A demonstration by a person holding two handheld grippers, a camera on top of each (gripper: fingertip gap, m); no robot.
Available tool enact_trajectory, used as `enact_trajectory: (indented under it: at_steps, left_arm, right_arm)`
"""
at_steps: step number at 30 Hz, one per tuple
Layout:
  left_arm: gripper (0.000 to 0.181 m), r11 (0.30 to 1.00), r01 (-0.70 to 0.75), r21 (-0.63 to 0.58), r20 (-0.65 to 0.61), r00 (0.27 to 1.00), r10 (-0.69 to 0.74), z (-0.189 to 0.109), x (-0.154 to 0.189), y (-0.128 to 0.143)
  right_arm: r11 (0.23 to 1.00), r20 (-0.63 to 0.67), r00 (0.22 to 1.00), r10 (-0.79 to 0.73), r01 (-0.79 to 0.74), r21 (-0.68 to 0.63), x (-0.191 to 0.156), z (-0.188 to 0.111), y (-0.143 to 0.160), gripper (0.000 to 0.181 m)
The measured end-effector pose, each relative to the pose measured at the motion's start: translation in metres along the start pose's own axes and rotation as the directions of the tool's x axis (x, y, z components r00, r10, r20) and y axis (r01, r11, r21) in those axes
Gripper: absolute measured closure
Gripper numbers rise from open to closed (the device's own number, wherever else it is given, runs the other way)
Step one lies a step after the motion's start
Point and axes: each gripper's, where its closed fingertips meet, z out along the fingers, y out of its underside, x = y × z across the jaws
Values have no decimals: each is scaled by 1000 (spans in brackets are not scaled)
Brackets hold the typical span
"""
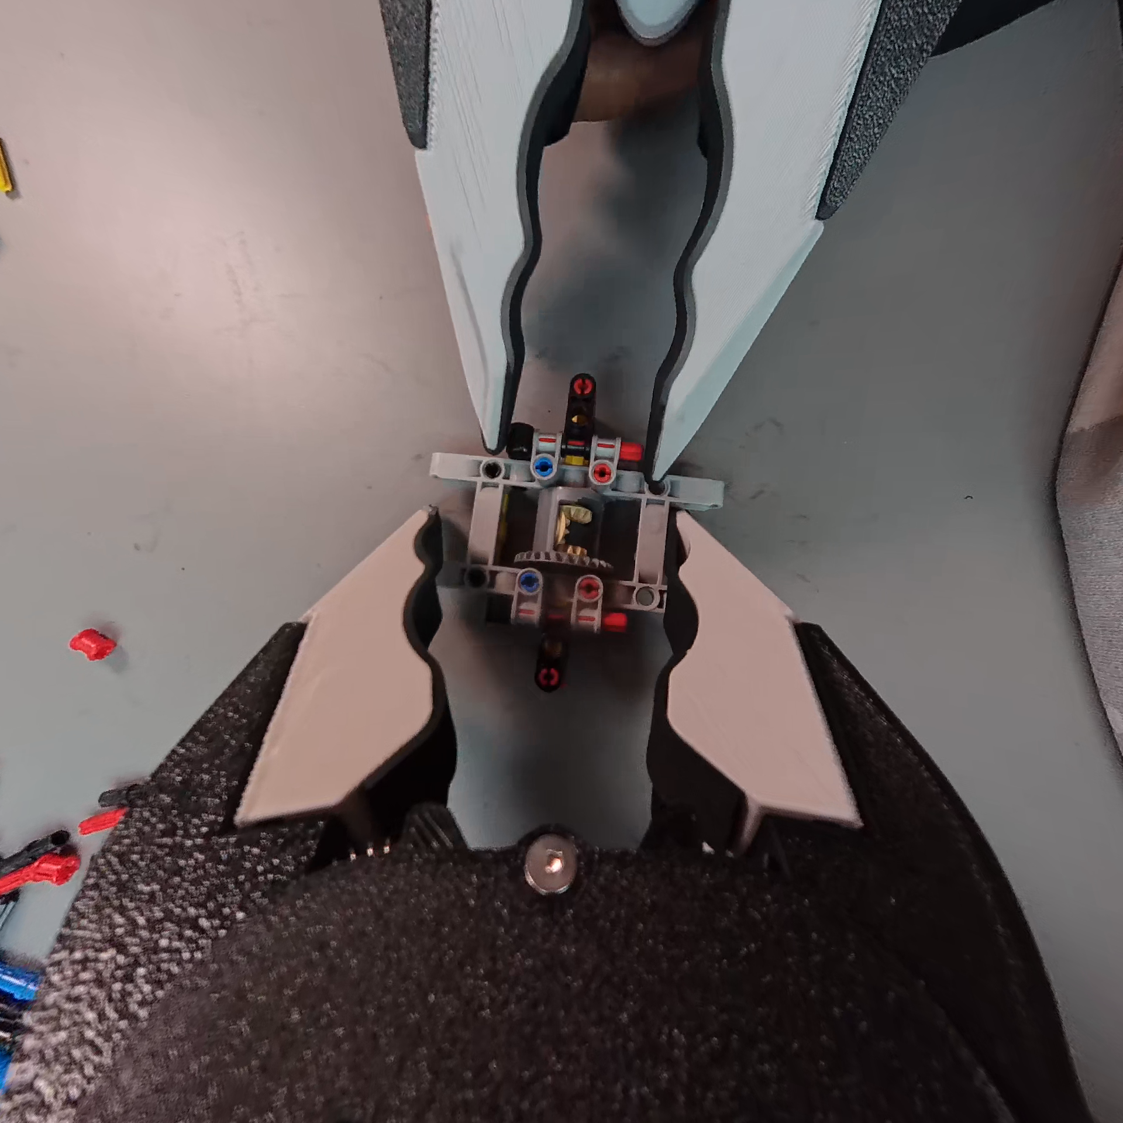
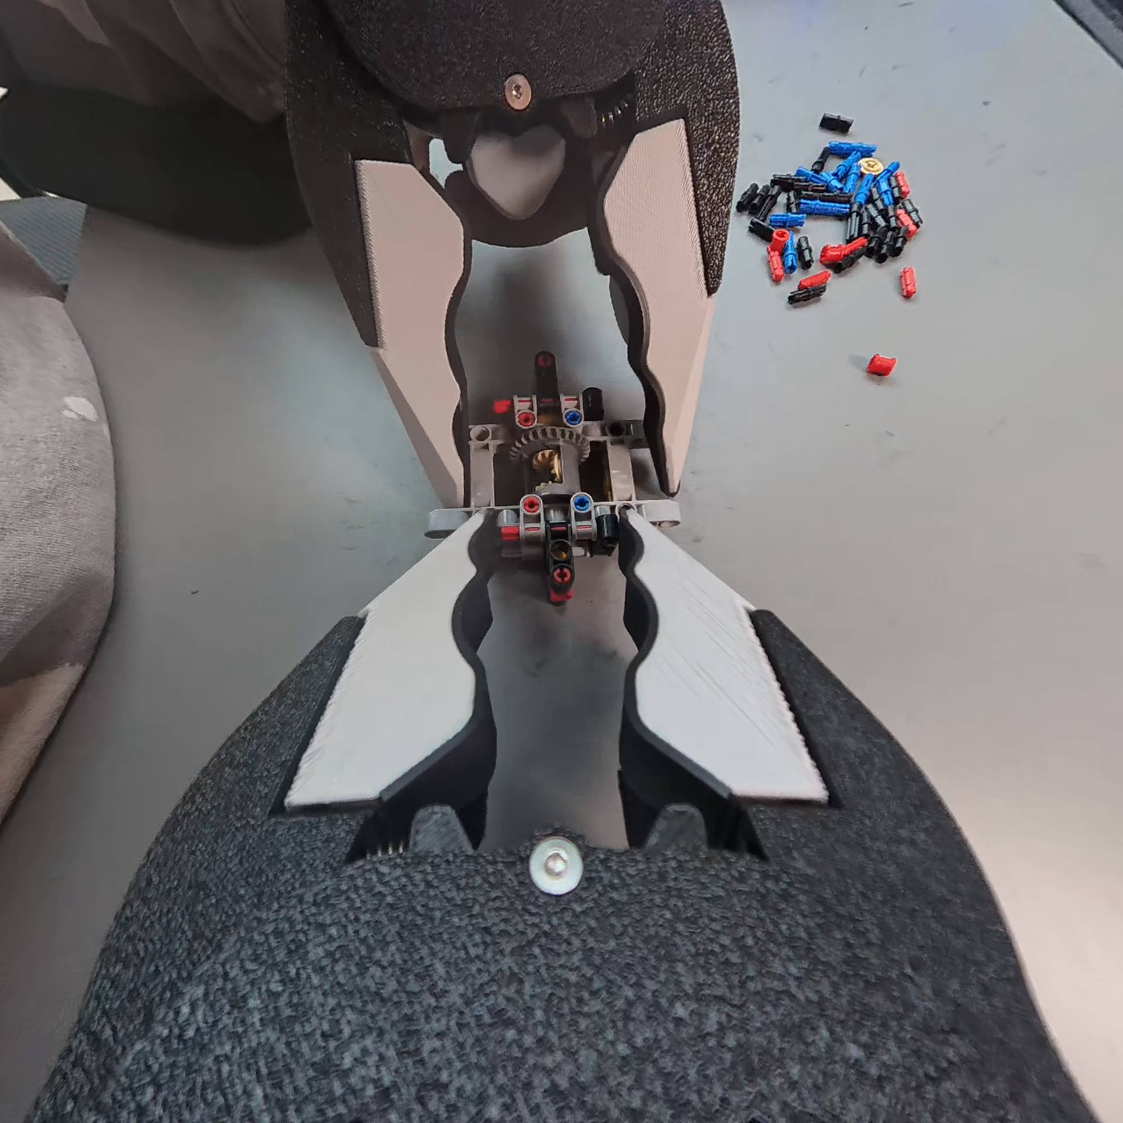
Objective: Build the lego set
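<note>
Scuffed grey tabletop [image 2: 911, 547], seemingly matte

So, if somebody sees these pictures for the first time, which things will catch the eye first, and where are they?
First, the grey lego frame with gears inside, lying on the table at the centre. Two grippers meet over it from opposite sides: the left gripper, with beige fingers, brackets its sides, and the right gripper, with pale blue-grey fingers, stands at one end. Off to the side lies a pile of small blue, black and red pins.

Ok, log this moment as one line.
left gripper: clamps gearbox assembly sides | right gripper: straddles its near end | table: pin pile
</note>
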Motion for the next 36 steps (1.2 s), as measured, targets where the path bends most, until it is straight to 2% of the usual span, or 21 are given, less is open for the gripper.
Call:
enact_trajectory:
  at_steps: [11,17,21,25,27,29,31,33,36]
  left_arm:
    - [110,999,15,-49,-11,1000,-16,0,2,1]
    - [115,1000,3,-24,-23,1000,-4,1,4,0]
    - [117,998,-38,53,-3,999,39,0,5,-2]
    - [116,981,-150,126,100,985,138,-3,0,-6]
    - [116,967,-176,182,139,979,152,-8,-4,-12]
    - [116,943,-192,271,151,976,156,-18,-6,-22]
    - [116,916,-174,361,136,982,133,-28,-7,-31]
    - [117,858,-188,477,138,981,138,-45,-3,-46]
    - [116,777,-223,589,162,974,157,-65,2,-64]
  right_arm:
    - [1000,32,999,-6,6,-10,0,-1,2,142]
    - [1000,39,999,-19,20,-17,1,0,3,142]
    - [995,10,995,-95,95,-8,-1,-1,2,143]
    - [955,-118,952,-283,290,54,-1,-6,-10,144]
    - [927,-171,926,-337,358,115,-2,-12,-23,153]
    - [930,-185,945,-271,306,202,0,-20,-37,156]
    - [929,-148,975,-165,204,308,4,-35,-50,139]
    - [895,-102,992,-78,115,432,7,-55,-65,139]
    - [858,-40,999,-3,23,513,9,-71,-72,139]
